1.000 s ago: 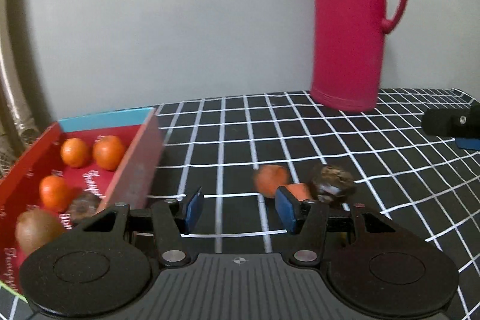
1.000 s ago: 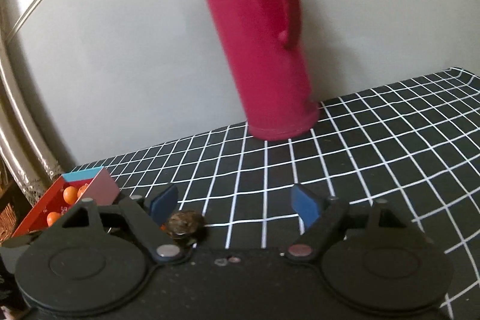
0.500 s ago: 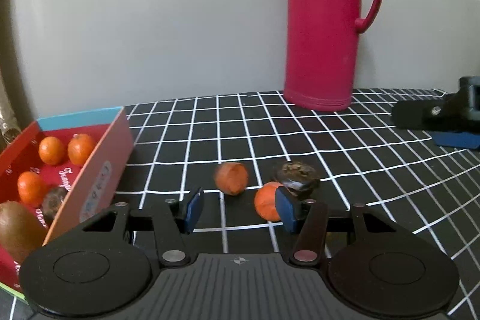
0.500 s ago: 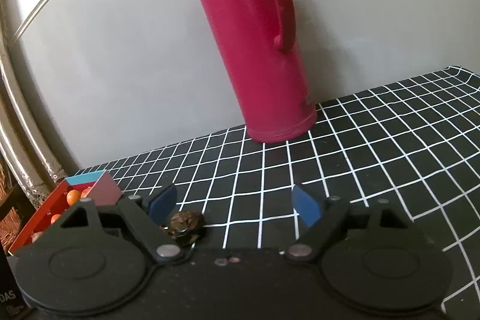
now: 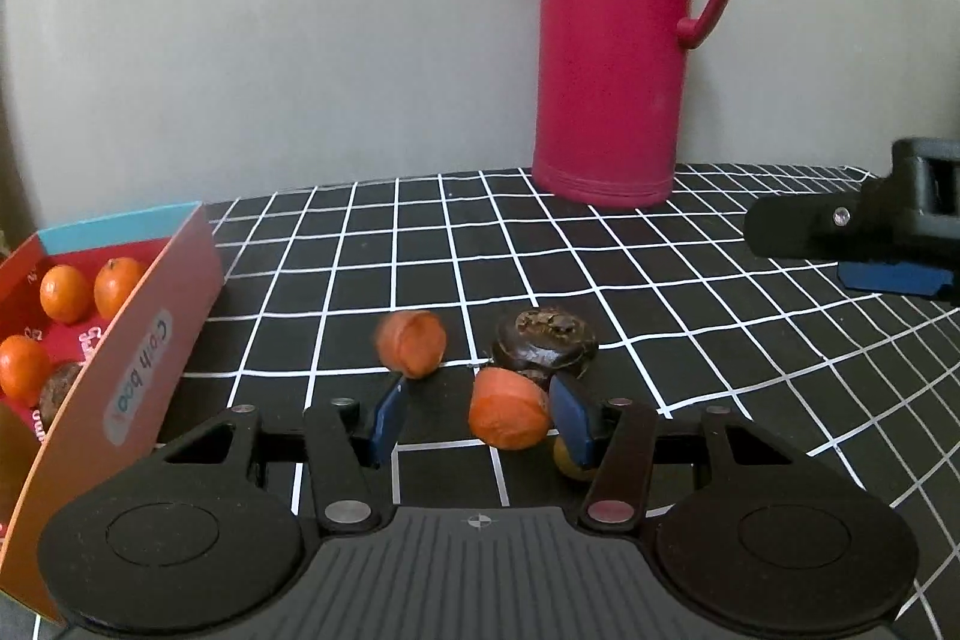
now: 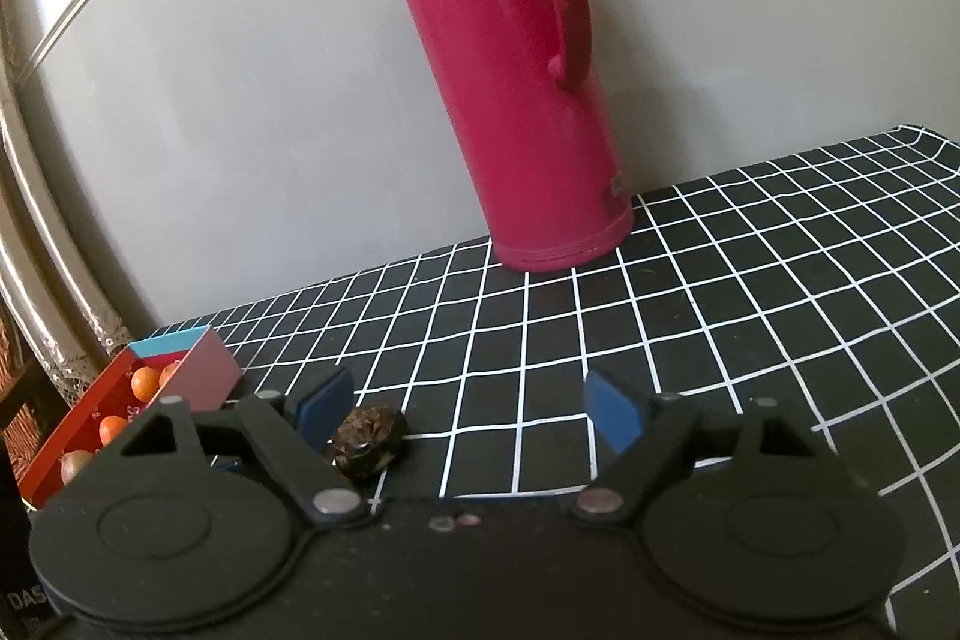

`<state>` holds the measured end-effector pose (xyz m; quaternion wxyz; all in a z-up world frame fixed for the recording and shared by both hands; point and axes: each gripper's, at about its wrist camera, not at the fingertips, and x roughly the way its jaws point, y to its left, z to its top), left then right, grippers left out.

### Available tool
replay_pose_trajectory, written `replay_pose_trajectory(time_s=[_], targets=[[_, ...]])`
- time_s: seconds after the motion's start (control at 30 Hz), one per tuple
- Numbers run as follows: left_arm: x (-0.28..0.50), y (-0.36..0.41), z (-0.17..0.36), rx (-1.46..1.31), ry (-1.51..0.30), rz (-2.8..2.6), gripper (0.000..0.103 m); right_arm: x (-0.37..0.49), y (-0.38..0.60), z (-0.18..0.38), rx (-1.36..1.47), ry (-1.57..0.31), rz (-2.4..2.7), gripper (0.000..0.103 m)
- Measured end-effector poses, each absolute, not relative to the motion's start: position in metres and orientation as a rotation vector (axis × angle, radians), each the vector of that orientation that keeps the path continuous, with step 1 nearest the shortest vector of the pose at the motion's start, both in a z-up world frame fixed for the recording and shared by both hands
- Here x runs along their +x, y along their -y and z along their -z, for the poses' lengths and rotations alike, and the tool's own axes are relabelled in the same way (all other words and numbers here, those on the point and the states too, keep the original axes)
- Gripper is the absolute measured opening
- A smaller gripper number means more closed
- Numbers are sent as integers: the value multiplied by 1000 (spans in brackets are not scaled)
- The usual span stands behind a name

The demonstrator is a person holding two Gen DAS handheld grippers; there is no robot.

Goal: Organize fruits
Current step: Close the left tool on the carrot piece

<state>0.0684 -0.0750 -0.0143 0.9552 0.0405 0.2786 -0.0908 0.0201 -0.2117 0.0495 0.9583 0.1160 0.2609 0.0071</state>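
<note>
The left gripper (image 5: 480, 418) holds its jaws half open around an orange fruit (image 5: 509, 408) on the bench (image 5: 690, 292), not yet pressing; the right pad sits close to the dark fruit (image 5: 545, 340), so closing may push the orange away; the right gripper (image 6: 474, 409) is wide open and empty.

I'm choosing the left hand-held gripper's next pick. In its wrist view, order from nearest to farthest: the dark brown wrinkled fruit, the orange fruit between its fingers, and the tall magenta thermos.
1. Orange fruit, between the fingers of the left hand-held gripper, beside the right-side pad.
2. Dark brown wrinkled fruit, just behind it.
3. Tall magenta thermos, by the back wall.
</note>
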Motion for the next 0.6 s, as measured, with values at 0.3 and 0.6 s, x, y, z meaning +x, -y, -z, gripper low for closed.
replay_pose_trajectory(time_s=[0.3,0.6], targets=[[69,68,18,51,-585,209,50,18,211,-51,240,-524,-17,84],[68,76,20,79,-571,236,31,18,212,-51,249,-527,-14,84]])
